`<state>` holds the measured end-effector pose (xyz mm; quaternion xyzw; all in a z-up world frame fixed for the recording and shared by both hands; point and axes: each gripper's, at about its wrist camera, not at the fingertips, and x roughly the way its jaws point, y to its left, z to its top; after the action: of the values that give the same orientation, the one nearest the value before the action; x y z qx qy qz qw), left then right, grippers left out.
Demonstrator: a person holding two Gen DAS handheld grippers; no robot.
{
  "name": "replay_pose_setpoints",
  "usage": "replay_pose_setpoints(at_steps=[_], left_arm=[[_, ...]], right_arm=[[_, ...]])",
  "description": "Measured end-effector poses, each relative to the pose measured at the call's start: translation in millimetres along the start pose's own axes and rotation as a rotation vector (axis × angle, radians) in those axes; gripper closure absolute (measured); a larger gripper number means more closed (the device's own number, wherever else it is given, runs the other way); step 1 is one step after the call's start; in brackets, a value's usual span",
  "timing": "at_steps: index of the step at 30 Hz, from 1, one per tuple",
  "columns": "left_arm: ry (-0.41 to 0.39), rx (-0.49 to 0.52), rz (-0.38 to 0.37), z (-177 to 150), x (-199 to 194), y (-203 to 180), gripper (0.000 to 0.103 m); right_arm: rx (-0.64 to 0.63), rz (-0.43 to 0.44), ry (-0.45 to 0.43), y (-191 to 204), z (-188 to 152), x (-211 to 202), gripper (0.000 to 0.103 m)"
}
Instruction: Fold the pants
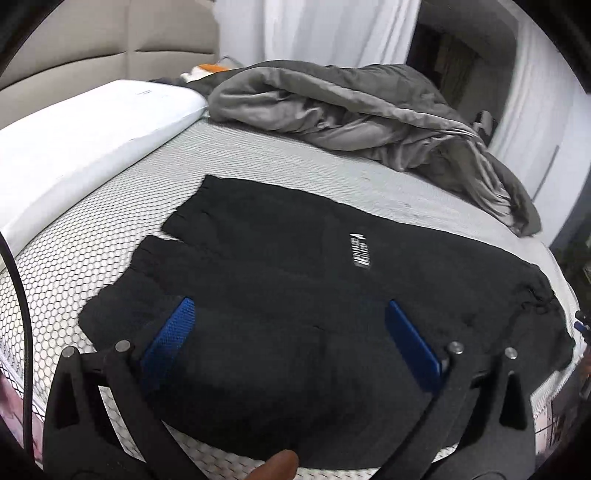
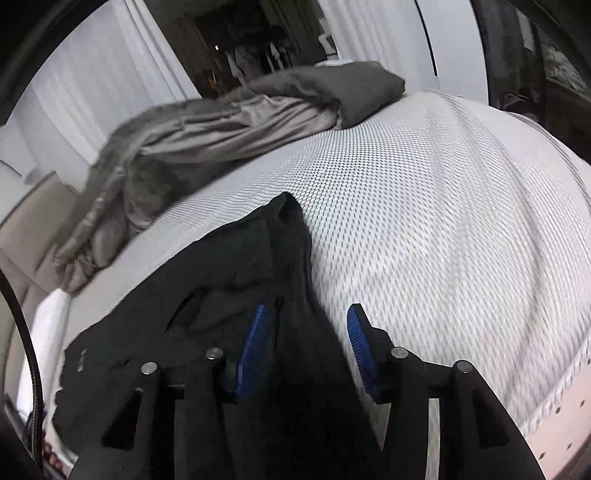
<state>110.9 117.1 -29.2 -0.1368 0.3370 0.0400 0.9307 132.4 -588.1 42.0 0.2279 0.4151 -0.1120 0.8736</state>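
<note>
Black pants (image 1: 280,258) lie flat on the mattress (image 1: 74,280), both leg cuffs toward the left and a white logo (image 1: 360,251) on the upper leg. My left gripper (image 1: 288,306) hovers over the near leg, wide open, its blue pads (image 1: 173,332) apart with only flat cloth beneath. In the right wrist view the waist end of the pants (image 2: 229,266) bunches into a ridge. My right gripper (image 2: 306,312) stands open astride the pants' right edge; cloth lies between the fingers, but the pads (image 2: 255,339) do not press on it.
A crumpled grey blanket (image 1: 351,110) fills the far side of the bed. A white pillow (image 1: 85,133) rests at the left by the beige headboard (image 1: 110,33). White curtains (image 1: 314,29) hang behind. Bare mattress (image 2: 443,221) stretches right of the pants. A fingertip (image 1: 282,461) shows at the bottom.
</note>
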Motion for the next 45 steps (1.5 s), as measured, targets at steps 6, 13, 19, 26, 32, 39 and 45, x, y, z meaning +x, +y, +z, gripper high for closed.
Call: replay_pose_setpoints(at_steps=[6, 13, 19, 26, 32, 39, 45], left_arm=[[-0.023, 0.002, -0.041, -9, -23, -18, 0.001], [0.006, -0.031, -0.043, -32, -31, -13, 0.001], [0.054, -0.069, 0.009, -39, -15, 6, 0.001], [0.112, -0.122, 0.119, -44, -1, 35, 0.001], [0.068, -0.2, 0.147, -44, -23, 68, 0.001], [0.037, -0.338, 0.139, -55, -50, 105, 0.001], [0.141, -0.424, -0.003, -66, -33, 119, 0.033]], right_arm=[[0.111, 0.052, -0.036, -19, -84, -73, 0.042], [0.35, 0.231, 0.073, -41, -132, -54, 0.027], [0.425, 0.251, 0.105, -29, -100, -2, 0.045], [0.029, 0.311, -0.11, -1, -70, -29, 0.086], [0.167, 0.205, 0.11, -53, -103, -5, 0.056], [0.225, 0.276, -0.003, -47, -131, -42, 0.039], [0.212, 0.328, 0.026, -31, -138, -33, 0.038]])
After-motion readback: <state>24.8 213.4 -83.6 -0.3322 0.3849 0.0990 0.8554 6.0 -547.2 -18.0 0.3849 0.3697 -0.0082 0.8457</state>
